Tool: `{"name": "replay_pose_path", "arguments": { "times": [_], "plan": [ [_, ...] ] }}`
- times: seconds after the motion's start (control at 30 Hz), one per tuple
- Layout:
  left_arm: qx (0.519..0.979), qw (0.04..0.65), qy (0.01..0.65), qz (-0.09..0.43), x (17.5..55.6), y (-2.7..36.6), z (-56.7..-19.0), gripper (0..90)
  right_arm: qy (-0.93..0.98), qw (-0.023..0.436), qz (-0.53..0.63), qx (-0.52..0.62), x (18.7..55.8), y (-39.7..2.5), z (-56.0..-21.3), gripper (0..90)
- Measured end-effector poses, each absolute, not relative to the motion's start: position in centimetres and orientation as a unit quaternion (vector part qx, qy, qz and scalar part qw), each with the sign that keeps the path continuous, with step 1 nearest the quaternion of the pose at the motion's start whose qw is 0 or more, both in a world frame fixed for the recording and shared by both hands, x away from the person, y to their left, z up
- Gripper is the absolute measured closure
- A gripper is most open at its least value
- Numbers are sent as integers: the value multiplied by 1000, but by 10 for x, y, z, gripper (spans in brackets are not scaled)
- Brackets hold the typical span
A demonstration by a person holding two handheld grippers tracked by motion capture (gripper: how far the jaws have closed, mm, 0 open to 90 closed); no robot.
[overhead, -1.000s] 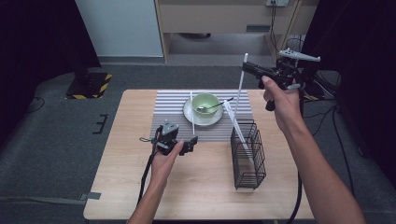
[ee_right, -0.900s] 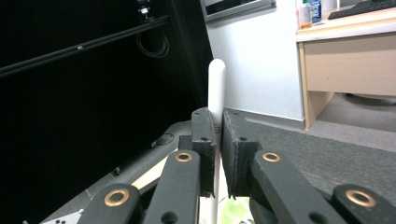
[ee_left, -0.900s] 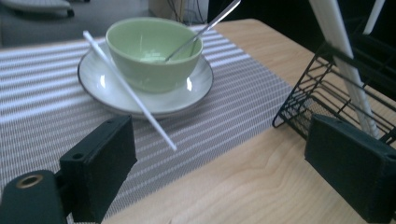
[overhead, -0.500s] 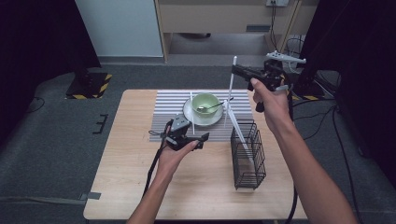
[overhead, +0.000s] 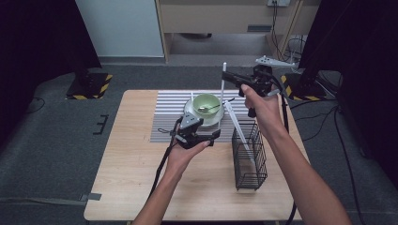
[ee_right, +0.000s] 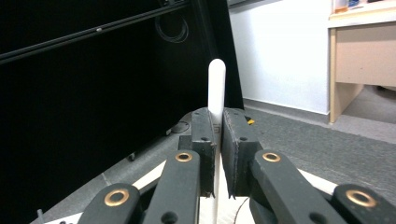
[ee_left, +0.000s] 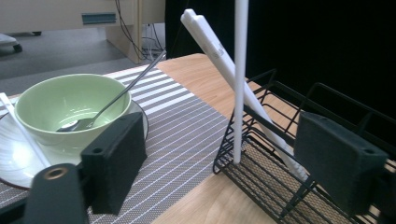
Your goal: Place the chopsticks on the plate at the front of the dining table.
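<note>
The right gripper [overhead: 228, 77] holds a white stick [overhead: 223, 84] upright in its jaws, above the wire basket [overhead: 248, 154]. The left gripper [overhead: 213, 134], jaws wide, hovers near the bowl [overhead: 206, 103].

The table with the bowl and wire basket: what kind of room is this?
Likely a lab or recording studio: black curtains flank the wooden table, cables trail across grey carpet, and hand-held grippers work there.
</note>
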State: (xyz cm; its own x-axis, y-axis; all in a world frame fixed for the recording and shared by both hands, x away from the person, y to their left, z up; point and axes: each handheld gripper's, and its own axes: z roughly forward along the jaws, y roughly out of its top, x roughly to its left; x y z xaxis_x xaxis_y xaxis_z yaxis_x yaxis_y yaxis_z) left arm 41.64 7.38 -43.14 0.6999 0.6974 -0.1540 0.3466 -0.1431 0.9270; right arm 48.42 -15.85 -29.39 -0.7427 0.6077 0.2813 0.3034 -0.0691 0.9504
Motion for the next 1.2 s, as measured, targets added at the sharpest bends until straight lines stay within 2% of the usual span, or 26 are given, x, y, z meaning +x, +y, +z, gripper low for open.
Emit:
{"name": "replay_pose_path", "arguments": {
  "times": [0.1,0.7,1.2],
  "plan": [
    [739,553,352,154,415,73,-432,211,674,114,650,333,483,-155,-294,842],
    [735,573,343,120,406,76,-432,573,680,86,649,329,479,-140,-312,842],
    [735,569,351,114,407,81,-437,746,682,67,652,326,478,-137,-309,842]
  ]
}}
